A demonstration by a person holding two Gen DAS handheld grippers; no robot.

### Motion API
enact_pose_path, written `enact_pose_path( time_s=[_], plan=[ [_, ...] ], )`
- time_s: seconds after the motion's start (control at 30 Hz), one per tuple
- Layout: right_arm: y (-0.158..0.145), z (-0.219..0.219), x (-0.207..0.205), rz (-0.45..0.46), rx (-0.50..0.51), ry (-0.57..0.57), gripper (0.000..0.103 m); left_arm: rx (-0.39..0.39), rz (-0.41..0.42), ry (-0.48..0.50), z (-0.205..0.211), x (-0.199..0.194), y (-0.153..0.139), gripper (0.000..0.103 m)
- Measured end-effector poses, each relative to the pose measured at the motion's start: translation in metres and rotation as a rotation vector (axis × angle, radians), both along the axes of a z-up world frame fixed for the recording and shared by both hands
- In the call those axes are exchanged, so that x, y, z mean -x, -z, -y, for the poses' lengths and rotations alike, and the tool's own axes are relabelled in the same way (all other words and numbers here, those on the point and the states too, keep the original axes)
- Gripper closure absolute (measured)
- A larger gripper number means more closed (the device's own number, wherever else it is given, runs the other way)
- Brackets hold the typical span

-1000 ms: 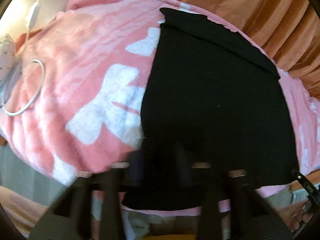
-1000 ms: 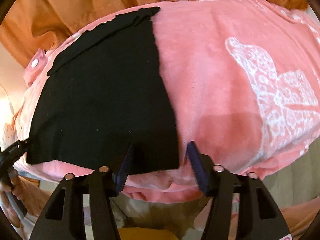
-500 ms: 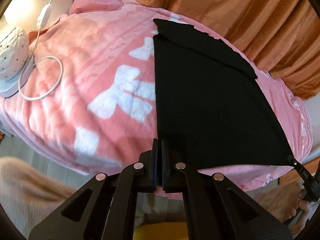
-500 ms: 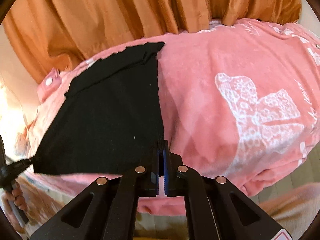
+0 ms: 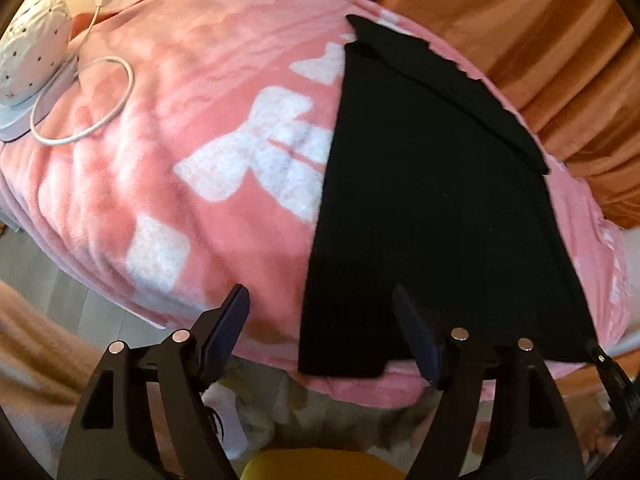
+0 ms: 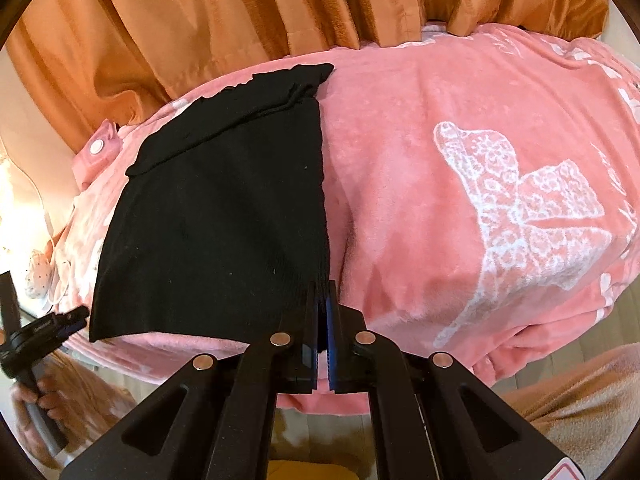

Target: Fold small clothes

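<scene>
On the pink blanket (image 5: 224, 128), right fingers (image 6: 322, 312) pinch the black garment's (image 5: 432, 208) corner; left fingers (image 5: 412, 328), just opened, straddle its edge.

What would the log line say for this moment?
left hand-held gripper: open, just released | right hand-held gripper: shut on black garment corner | garment: flat on pink blanket

Black garment on a pink blanket

The garment (image 5: 432, 200) is plain black; the blanket (image 6: 400, 184) under it is salmon pink with white bow shapes, the right one filled with a spotted lace-like pattern. Far behind hang plain orange curtains (image 6: 240, 12). At far left a white cable (image 5: 84, 100) loops beside a white object with dark dots (image 5: 28, 44)
</scene>
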State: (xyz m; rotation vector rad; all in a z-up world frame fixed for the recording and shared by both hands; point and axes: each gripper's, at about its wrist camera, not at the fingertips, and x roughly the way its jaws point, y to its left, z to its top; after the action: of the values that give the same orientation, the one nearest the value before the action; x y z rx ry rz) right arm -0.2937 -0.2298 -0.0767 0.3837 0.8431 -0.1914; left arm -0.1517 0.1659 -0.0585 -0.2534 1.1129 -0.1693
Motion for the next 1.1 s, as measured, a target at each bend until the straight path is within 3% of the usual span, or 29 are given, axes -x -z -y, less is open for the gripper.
enact_pose_path(
  time_s=[0.1, 0.13, 0.17, 0.2, 0.23, 0.27, 0.47, 0.7, 0.8, 0.9, 0.97, 1.03, 1.1],
  plan=[
    [0.002, 0.002, -0.001, 0.000, -0.022, 0.002, 0.100, -0.004, 0.014, 0.033, 0.009, -0.004, 0.000, 0.032],
    [0.002, 0.002, -0.002, 0.002, -0.025, 0.001, 0.100, -0.002, 0.017, 0.046, 0.011, -0.004, -0.001, 0.047],
    [0.001, 0.001, -0.002, 0.005, -0.025, 0.000, 0.100, 0.007, 0.012, 0.065, 0.013, -0.005, -0.001, 0.076],
    [0.001, 0.000, -0.002, 0.008, -0.023, -0.001, 0.100, 0.023, -0.008, 0.098, 0.014, -0.006, -0.001, 0.094],
    [0.000, -0.001, -0.001, 0.011, -0.022, -0.004, 0.100, 0.061, -0.032, 0.112, 0.012, -0.006, 0.000, 0.099],
    [-0.001, -0.001, 0.000, 0.016, -0.020, -0.005, 0.100, 0.091, -0.040, 0.108, 0.009, -0.003, -0.002, 0.099],
    [-0.020, -0.005, 0.026, 0.035, 0.037, -0.011, 0.100, 0.095, 0.056, 0.134, -0.013, 0.037, -0.051, 0.100],
    [-0.013, -0.004, 0.077, -0.065, 0.080, -0.029, 0.100, 0.109, 0.004, 0.181, -0.031, 0.100, -0.078, 0.100],
    [-0.020, -0.002, 0.109, -0.096, 0.038, -0.055, 0.100, 0.124, 0.051, 0.164, -0.042, 0.107, -0.112, 0.100],
    [-0.058, 0.008, 0.119, 0.002, -0.020, -0.074, 0.100, 0.107, 0.190, 0.174, -0.040, 0.077, -0.156, 0.099],
    [-0.085, 0.020, 0.109, 0.095, -0.019, -0.080, 0.100, 0.031, 0.319, 0.179, -0.026, 0.035, -0.181, 0.099],
    [-0.116, 0.041, 0.077, 0.219, -0.018, -0.083, 0.100, -0.014, 0.371, 0.153, -0.013, -0.010, -0.186, 0.101],
    [-0.128, 0.064, 0.032, 0.289, -0.039, -0.068, 0.100, -0.033, 0.355, 0.123, 0.006, -0.071, -0.177, 0.101]
  ],
)
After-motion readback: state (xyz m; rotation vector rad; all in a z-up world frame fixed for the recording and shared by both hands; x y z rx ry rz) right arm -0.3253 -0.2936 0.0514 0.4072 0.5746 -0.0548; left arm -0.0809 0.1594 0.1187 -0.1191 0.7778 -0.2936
